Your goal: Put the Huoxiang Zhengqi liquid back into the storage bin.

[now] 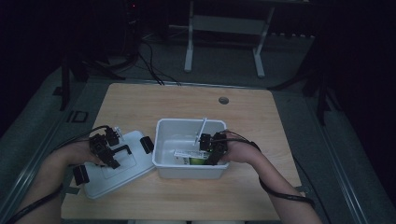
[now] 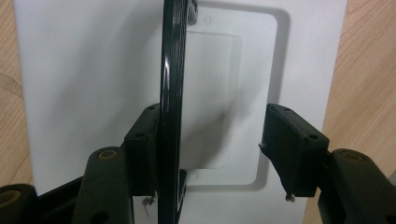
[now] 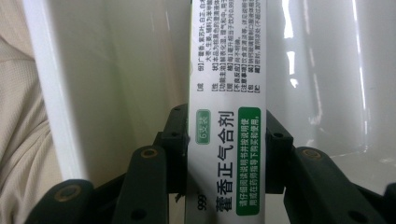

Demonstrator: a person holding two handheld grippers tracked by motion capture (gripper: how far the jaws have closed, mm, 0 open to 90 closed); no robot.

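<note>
On the wooden table (image 1: 140, 100) a white plastic storage box (image 1: 163, 140) stands open near the middle, and its white lid (image 1: 133, 165) lies flat just to the left of it, the edge of the lid close beside the box wall. The lid carries a black carrying handle (image 2: 170, 93) along its middle and black latches at its ends.

The left claw (image 1: 106, 151) sits over the lid. In the left gripper view its jaws stand apart with the handle between them: the handle lies against the left pad, while the right pad (image 2: 292, 144) is well clear of it, with the recessed centre of the lid showing in the gap.

The right claw (image 1: 212, 149) reaches down into the box at its near right corner. In the right gripper view its jaws are clamped on a long white medicine carton (image 3: 229, 140) with green patches and Chinese print, a pad pressing on each long side. The carton runs along the inside of the box, with the glossy white wall close on both sides of it; the box rim crosses the left of that view, and beyond it shows pale cloth.

A thin white stick-like piece (image 1: 201, 128) leans in the box behind the right claw. A round grommet hole (image 1: 223, 100) sits in the table beyond the box.
</note>
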